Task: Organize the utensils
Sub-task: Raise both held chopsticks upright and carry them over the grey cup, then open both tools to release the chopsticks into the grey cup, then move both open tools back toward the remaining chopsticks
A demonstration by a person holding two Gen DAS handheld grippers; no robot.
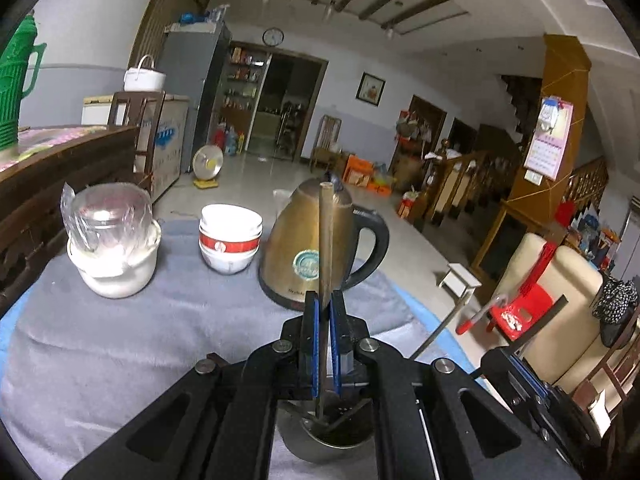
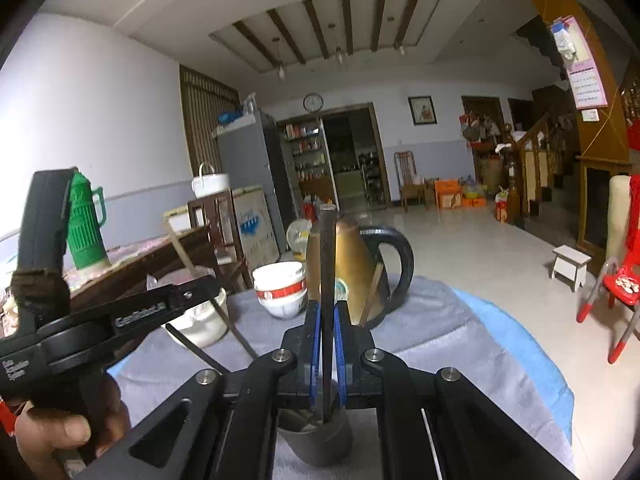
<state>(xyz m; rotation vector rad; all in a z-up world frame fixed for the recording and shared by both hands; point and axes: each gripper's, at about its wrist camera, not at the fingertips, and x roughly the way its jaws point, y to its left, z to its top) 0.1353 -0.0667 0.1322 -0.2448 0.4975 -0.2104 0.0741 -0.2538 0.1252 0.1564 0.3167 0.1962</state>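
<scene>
1. Kettle (image 1: 304, 240): brassy gold body, black handle, a round teal label on its side.
2. Bowls (image 1: 230, 236), left of the kettle: white with a red band.
3. Jar (image 1: 116, 264), far left: white, topped with clear plastic wrap.
4. Cloth (image 1: 120, 340) over the table: grey, with light blue showing at its edges.
5. Flask (image 2: 85, 224): bright green, ribbed.
6. Left gripper (image 1: 324, 304): black frame, blue pads, holding a grey-brown stick (image 1: 326, 240).
7. Right gripper (image 2: 328, 312): black with blue pads, holding a dark stick (image 2: 327, 264).
8. Cup (image 2: 316, 440): dull grey metal.
9. Chair (image 2: 618, 284), far right: red.
</scene>
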